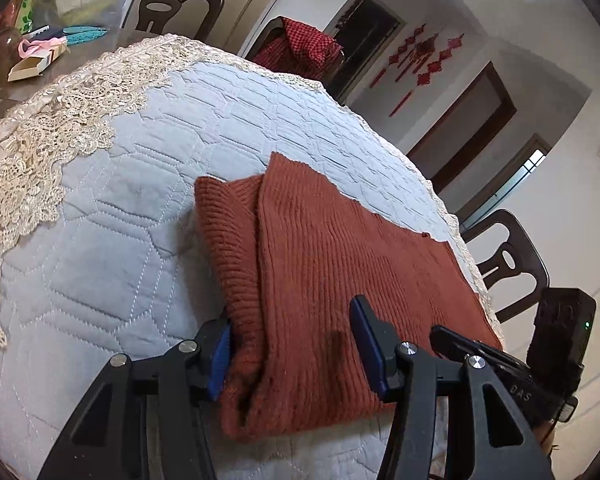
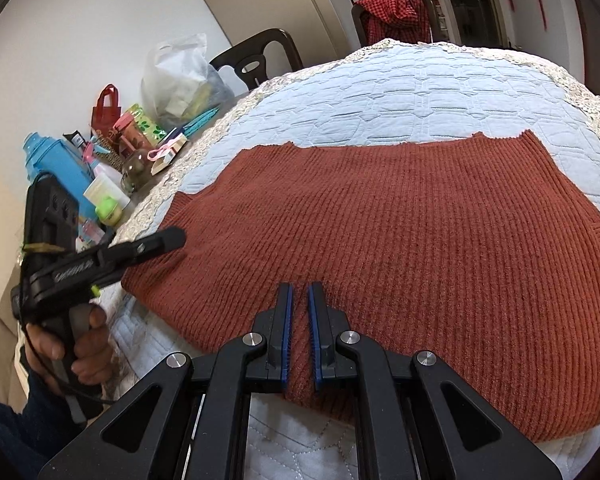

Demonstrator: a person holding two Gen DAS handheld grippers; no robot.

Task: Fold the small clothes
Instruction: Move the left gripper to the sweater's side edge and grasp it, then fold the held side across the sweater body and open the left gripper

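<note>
A rust-red knitted sweater (image 1: 320, 264) lies on the quilted light-blue table cover (image 1: 140, 184), with one side folded over. My left gripper (image 1: 292, 332) is open, its jaws straddling the near folded edge of the sweater; the left finger touches the fold. In the right wrist view the sweater (image 2: 420, 232) spreads wide across the cover (image 2: 380, 96). My right gripper (image 2: 299, 304) is shut on the sweater's near hem, a thin ridge of knit between its blue pads (image 2: 287, 328). The left gripper (image 2: 156, 244) shows at the sweater's left edge, held by a hand.
Lace trim (image 1: 40, 148) borders the cover. Clutter at the table's far end: a blue bottle (image 2: 56, 164), plastic bag (image 2: 180, 76), red gift bag (image 2: 108, 108), small boxes (image 1: 36, 64). Dark chairs (image 1: 508, 264) stand around; one carries a red checked cloth (image 1: 300, 46).
</note>
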